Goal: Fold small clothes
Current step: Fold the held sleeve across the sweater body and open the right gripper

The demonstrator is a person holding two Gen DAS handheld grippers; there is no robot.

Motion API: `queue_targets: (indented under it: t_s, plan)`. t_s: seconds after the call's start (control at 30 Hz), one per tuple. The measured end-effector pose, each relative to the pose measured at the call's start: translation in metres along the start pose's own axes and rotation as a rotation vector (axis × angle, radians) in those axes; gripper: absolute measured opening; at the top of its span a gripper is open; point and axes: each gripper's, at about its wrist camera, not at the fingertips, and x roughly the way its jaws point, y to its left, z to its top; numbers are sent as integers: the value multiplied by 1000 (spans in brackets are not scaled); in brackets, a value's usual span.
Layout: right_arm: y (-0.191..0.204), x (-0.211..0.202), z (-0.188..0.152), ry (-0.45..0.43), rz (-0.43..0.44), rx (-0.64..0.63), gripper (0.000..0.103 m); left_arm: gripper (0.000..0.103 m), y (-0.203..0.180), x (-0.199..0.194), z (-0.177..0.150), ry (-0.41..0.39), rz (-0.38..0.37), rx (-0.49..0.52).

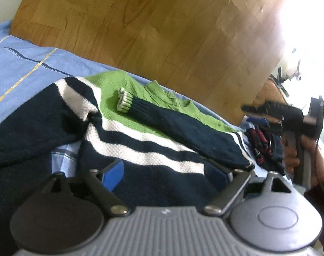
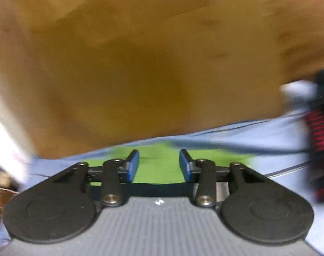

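Spread on the bed (image 1: 23, 64), over a light blue sheet with thin yellow and dark lines: a small knitted sweater (image 1: 140, 149), navy with white stripes and a green upper part. One sleeve (image 1: 183, 128) folded across the chest, its striped cuff (image 1: 124, 102) resting on the green. The other sleeve (image 1: 34, 132) stretched out to the left, cut off by the picture edge.

Low over the navy hem, the left tongs (image 1: 166, 175), spread wide apart, clamping nothing. One blue pad (image 1: 113, 177) in plain sight just above the knit; the opposite finger mostly hidden under the edge of the folded sleeve.

Just beside the sweater, at its right, a crumpled dark garment with red stripes (image 1: 259, 145), partly covered by the other tool and hard to make out. Beyond the bed, a wooden floor (image 1: 162, 32), washed out by glare at the top right.

In the right wrist view, heavy blur everywhere. Right tongs (image 2: 159, 166) also apart, with a clear gap between the blue pads and nothing gripped, held over the green part of the sweater. Cannot tell whether touching the cloth or just above it. At the right edge, the red-striped garment again, smeared and cut off.
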Motion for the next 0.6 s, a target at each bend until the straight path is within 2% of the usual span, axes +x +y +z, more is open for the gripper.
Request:
queue_targets:
  t_s: [0.03,0.07,0.13,0.23,0.27,0.3,0.33,0.43,0.5,0.53,0.57,0.6]
  plan:
    - [-13,-1,-5,8,-29,16,59,87,0,1,-1,3,4,4]
    - [-24,0,-10,24,-36,42,59,87,0,2,-1,7,9,8]
    - [-37,3,-19,56,-17,71,59,87,0,5,-3,16,19,18]
    - [-39,12,-34,70,-23,38,57,90,-2,8,-5,13,28,43]
    - [-34,17,-36,77,-33,8,22,90,-4,9,-5,11,31,52]
    - [-32,23,-37,84,-53,-32,10,91,-5,9,-6,9,35,62]
    - [-32,21,-37,52,-62,-44,9,91,-6,10,-6,8,39,69]
    - [-47,29,-35,-26,-162,-36,9,91,-5,11,-6,4,42,73]
    - [-58,32,-40,-23,-193,-10,12,91,-3,10,-5,4,39,68]
    - [-57,29,-42,-32,-208,-22,19,91,-3,10,-5,4,38,68]
    - [-52,25,-42,-34,-233,-53,34,91,-4,10,-5,4,39,69]
    - [-48,20,-43,-44,-262,-79,42,91,-5,10,-6,5,41,73]
